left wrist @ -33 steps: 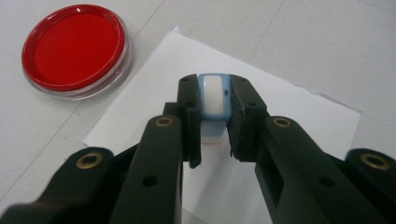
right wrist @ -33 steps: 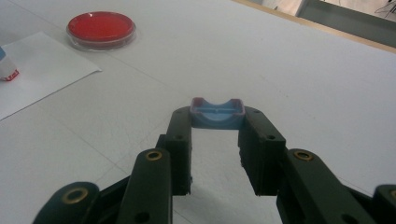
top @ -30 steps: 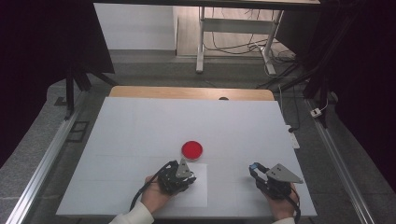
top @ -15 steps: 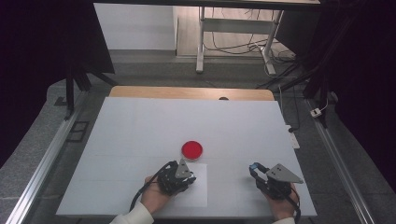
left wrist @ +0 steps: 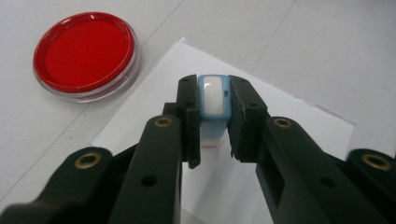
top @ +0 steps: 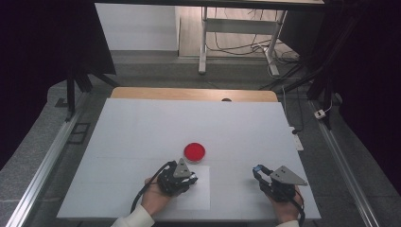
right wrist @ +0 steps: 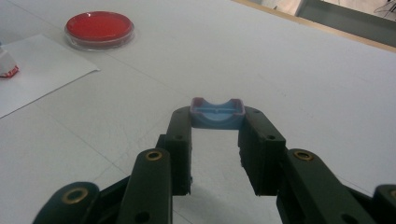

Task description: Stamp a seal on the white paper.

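Note:
My left gripper (top: pixel 191 178) (left wrist: pixel 213 93) is shut on a small light-blue and white stamp-like block (left wrist: pixel 213 105). The block stands over a white paper sheet (top: pixel 201 195) (left wrist: pixel 299 135), and a thin red mark shows on the paper just under it. A round red dish with a clear rim (top: pixel 194 151) (left wrist: pixel 85 49) (right wrist: pixel 99 27) sits just beyond the paper's far left corner. To the right, my right gripper (top: pixel 257 169) (right wrist: pixel 217 119) is shut on a blue cap with a curved top edge (right wrist: pixel 217 113), held just above the table.
The white tabletop (top: pixel 142 127) runs wide to the back, where a wooden edge (top: pixel 189 93) borders it. Metal rails (top: pixel 42 165) flank both sides. A cable and a small white box (top: pixel 297 141) lie at the right edge. A person's hands hold both grippers at the front edge.

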### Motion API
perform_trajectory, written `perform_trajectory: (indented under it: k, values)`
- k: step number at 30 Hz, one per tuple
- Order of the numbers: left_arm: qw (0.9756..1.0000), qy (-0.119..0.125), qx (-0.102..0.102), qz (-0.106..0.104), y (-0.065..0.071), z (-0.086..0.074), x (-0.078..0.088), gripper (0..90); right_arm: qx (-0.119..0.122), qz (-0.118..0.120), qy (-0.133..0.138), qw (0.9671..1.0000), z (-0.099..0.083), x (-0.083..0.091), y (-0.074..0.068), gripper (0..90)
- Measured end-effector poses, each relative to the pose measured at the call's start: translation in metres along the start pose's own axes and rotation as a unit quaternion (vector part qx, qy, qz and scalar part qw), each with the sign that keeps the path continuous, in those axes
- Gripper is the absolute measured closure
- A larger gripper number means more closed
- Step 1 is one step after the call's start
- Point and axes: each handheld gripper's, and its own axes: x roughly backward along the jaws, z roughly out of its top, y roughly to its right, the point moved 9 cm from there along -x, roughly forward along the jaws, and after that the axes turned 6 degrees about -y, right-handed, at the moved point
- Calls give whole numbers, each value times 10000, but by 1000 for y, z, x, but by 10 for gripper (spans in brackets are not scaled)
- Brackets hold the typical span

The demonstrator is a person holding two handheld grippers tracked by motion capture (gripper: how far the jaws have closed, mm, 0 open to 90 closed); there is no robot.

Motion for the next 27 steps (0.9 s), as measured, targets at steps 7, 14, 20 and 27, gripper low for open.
perform_trajectory:
  k: [7,14,20,27]
  values:
    - [9993,289,206,-107,-4,6,11,759,-8,20,11,10000,0,0,0,651]
    - [9967,633,463,-222,-11,8,28,757,-5,24,5,10000,0,0,0,651]
    - [9940,848,615,-322,-18,8,41,758,-1,26,-4,10000,0,-1,0,651]
    - [9917,1013,723,-332,-25,5,54,757,3,24,-8,10000,-1,-1,0,651]
